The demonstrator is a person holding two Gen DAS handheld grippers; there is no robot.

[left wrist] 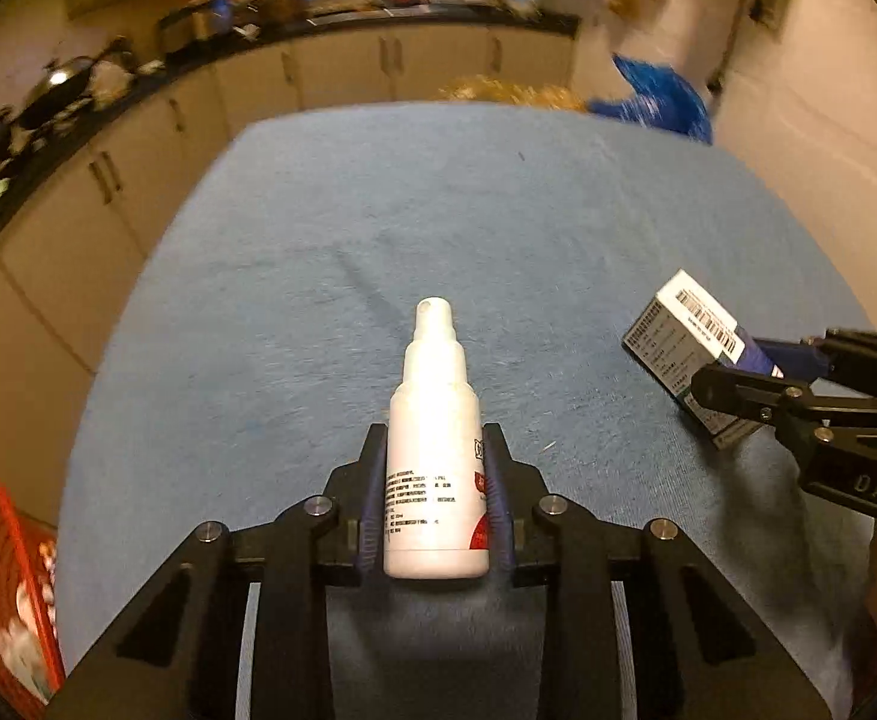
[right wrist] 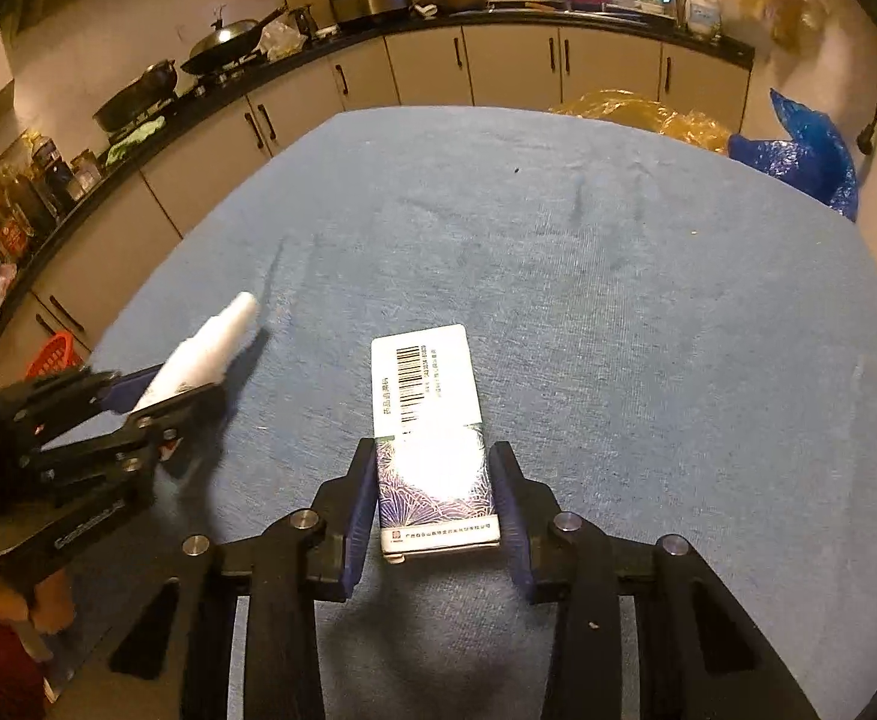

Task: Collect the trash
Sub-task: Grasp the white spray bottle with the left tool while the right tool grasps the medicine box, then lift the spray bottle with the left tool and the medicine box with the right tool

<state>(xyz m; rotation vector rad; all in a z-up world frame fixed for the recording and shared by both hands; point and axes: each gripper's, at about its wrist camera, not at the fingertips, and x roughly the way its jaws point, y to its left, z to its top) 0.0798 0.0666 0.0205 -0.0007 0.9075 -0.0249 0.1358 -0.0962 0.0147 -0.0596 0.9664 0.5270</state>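
A white spray bottle (left wrist: pixel 432 420) with red and black print lies between the fingers of my left gripper (left wrist: pixel 435 444), nozzle pointing away. Both blue pads press on its sides, so the gripper is shut on it, just above the blue tablecloth (left wrist: pixel 438 210). My right gripper (right wrist: pixel 433 456) is shut on a small white-and-blue patterned box (right wrist: pixel 426 396) with a barcode, pads on both long sides. In the right wrist view, the left gripper (right wrist: pixel 156 396) with the bottle (right wrist: pixel 216 336) is at the left. In the left wrist view, the right gripper (left wrist: pixel 756 369) and box (left wrist: pixel 678 336) are at the right.
A red plastic basket (left wrist: pixel 0 570) holding white scraps stands off the table's left edge, low down. A yellow plastic bag (right wrist: pixel 636 108) and a blue bag (right wrist: pixel 810 156) sit beyond the far right edge. Kitchen counters with pans (right wrist: pixel 228 42) run behind and to the left.
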